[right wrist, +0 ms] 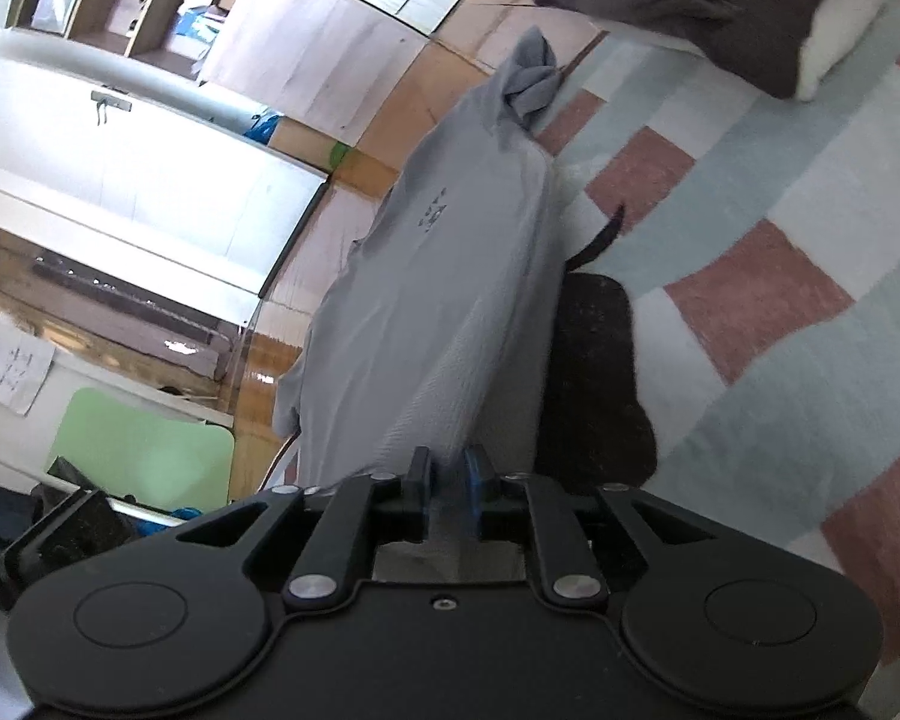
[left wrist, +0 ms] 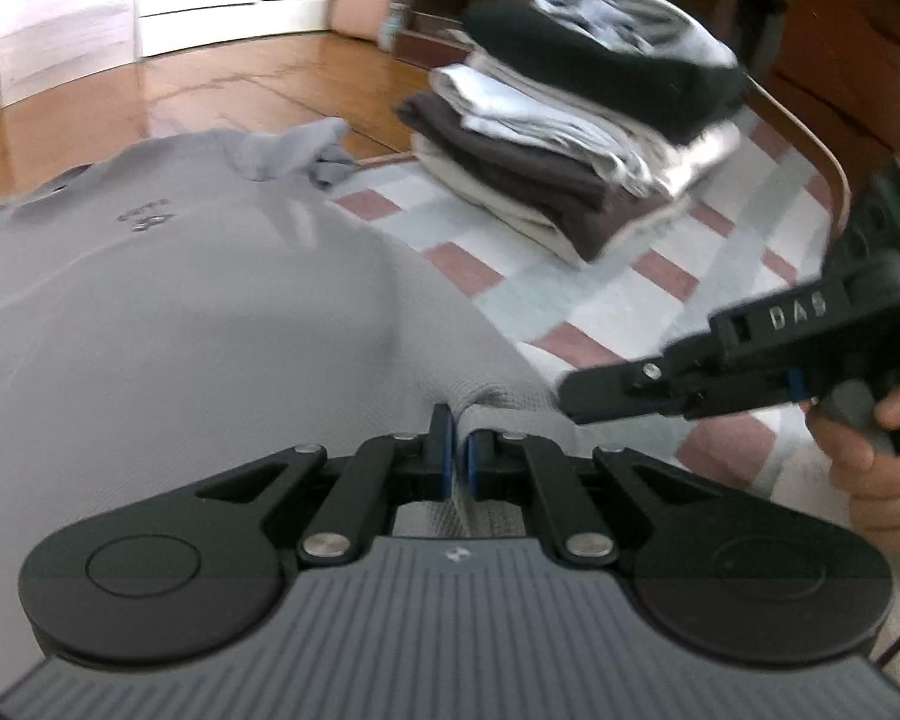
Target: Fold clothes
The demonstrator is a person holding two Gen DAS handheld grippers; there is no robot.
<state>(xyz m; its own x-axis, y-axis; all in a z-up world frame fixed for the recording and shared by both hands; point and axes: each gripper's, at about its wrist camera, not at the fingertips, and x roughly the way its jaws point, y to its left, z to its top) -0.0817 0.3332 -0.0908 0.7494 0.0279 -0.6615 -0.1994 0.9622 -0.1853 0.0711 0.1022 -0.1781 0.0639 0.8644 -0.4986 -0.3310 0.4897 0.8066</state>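
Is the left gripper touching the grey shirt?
Touching. The left wrist view shows the left gripper with its jaws shut on a pinched fold of the grey shirt.

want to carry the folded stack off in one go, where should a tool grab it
Judging by its pose, low down: the cream bottom layer of the stack, from the near corner facing the grey shirt. The layers fan out loosely there, so gripping higher would likely lift only the dark top piece.

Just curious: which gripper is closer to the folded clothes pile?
Right: the right gripper is at the grey shirt's edge facing the pile; the left gripper pinches the shirt farther away.
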